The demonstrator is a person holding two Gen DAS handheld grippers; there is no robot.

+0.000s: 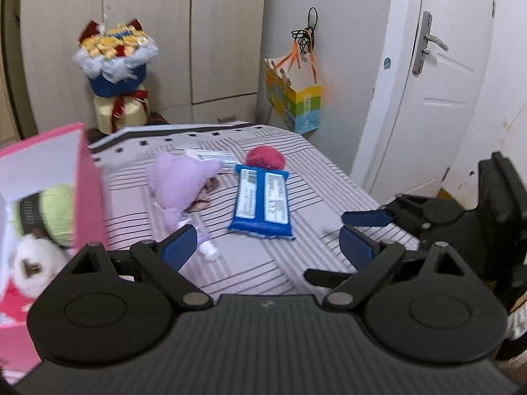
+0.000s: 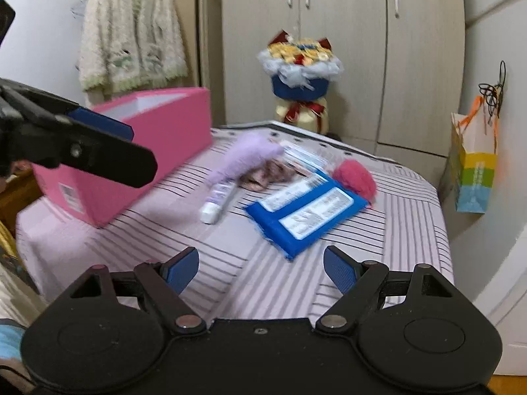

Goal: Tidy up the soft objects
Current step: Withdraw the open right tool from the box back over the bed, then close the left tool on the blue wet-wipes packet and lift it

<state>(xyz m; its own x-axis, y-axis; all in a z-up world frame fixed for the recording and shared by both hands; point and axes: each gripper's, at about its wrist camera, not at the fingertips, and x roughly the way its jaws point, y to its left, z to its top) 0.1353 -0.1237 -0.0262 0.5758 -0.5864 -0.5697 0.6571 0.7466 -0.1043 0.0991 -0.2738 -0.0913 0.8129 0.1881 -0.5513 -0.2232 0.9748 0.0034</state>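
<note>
On the striped cover [image 1: 290,263] lie a purple plush [image 1: 182,181], a blue tissue pack [image 1: 262,207], a pink fluffy ball [image 1: 265,158], a small brownish fabric piece [image 1: 206,194] and a white-capped tube [image 1: 207,247]. A pink box [image 1: 89,191] at the left holds a green soft roll [image 1: 56,210] and a white plush [image 1: 29,260]. My left gripper [image 1: 267,247] is open with nothing in it, just short of the tube and pack. My right gripper [image 2: 262,270] is open too, near the blue tissue pack [image 2: 306,214]. One of its fingers [image 1: 367,218] shows at the right.
A bouquet [image 1: 115,65] stands behind the bed's far edge by the wardrobe [image 1: 214,33]. A paper bag [image 1: 296,98] hangs on the wall beside a white door [image 1: 444,98]. A fluffy cardigan [image 2: 131,33] hangs at the back left. A second tube [image 1: 210,155] lies behind the plush.
</note>
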